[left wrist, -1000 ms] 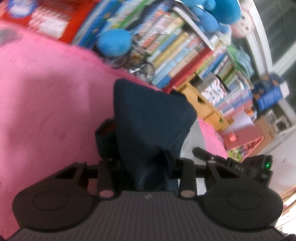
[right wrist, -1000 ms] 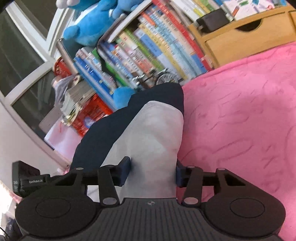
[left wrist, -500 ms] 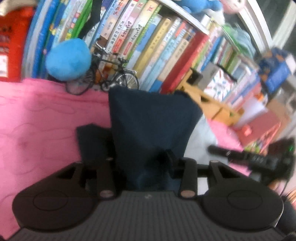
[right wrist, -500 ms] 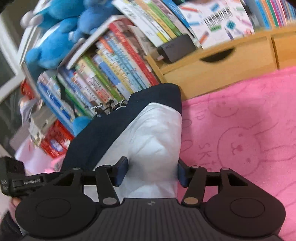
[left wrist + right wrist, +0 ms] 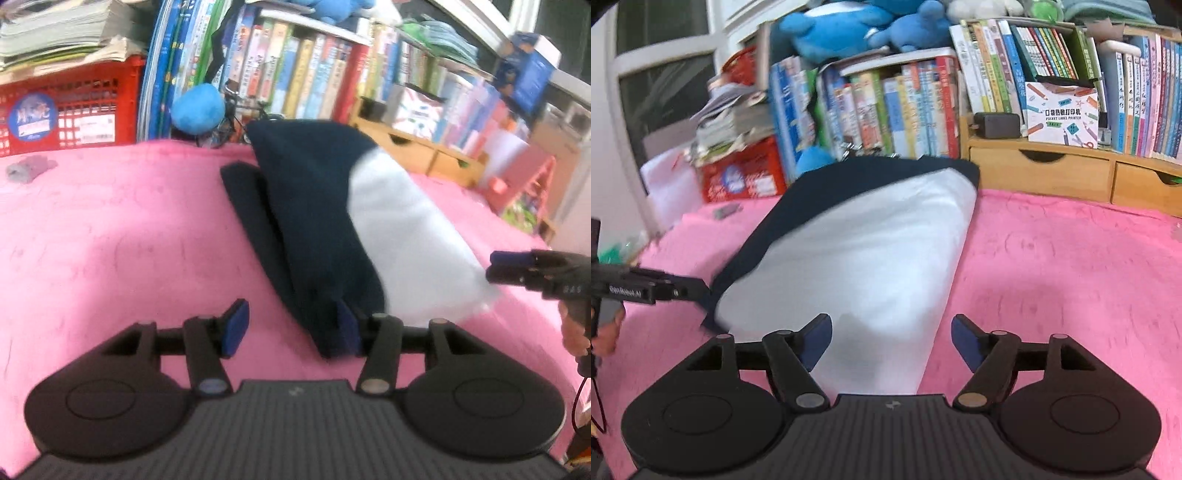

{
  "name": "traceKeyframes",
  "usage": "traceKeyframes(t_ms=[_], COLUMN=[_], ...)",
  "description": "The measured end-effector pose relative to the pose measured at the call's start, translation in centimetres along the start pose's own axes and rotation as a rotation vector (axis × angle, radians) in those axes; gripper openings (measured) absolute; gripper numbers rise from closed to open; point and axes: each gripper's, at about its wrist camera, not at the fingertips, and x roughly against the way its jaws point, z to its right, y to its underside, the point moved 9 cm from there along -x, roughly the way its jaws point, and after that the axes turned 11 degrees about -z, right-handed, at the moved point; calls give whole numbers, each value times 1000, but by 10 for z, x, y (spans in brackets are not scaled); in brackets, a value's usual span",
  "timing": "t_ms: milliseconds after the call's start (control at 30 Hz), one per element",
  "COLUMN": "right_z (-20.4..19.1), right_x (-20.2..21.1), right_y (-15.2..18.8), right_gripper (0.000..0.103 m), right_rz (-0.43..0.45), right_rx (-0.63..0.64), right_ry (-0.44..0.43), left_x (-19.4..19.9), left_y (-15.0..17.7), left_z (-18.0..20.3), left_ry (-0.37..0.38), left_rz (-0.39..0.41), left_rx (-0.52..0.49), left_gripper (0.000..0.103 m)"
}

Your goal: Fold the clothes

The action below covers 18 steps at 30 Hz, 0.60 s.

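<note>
A navy and white garment lies folded on the pink blanket, running away from me toward the books. My left gripper is at its near navy end with jaws opening. The navy cloth drapes over the right pad, and the left pad stands clear over the blanket. In the right wrist view the white half of the garment reaches in between the fingers of my right gripper, whose jaws are opening without pressing on it. Each gripper shows at the other view's edge.
Rows of books and wooden drawers line the far edge of the blanket. A red crate, a blue plush ball and a small model bicycle stand there too. A grey scrap lies at far left.
Both grippers have opened and let go of the garment, which now rests on the blanket. Both views have rolled level and swung toward the bookshelf.
</note>
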Motion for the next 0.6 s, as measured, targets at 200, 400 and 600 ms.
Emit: traceKeyframes(t_ms=[200,400,600], right_z=[-36,-43,-32], right_x=[15,11,1], right_y=[41,46,41], right_gripper=[87,93,93], right_rz=[16,42,26], right_rx=[120,153,100], right_ry=[74,143,140], left_x=[4,-16,-29], left_y=[22,16,14], left_z=[28,29,33], left_ry=[-188,-185,-201], left_rz=[65,62,44], left_rx=[-106,-13,-7], left_gripper=[69,75,84])
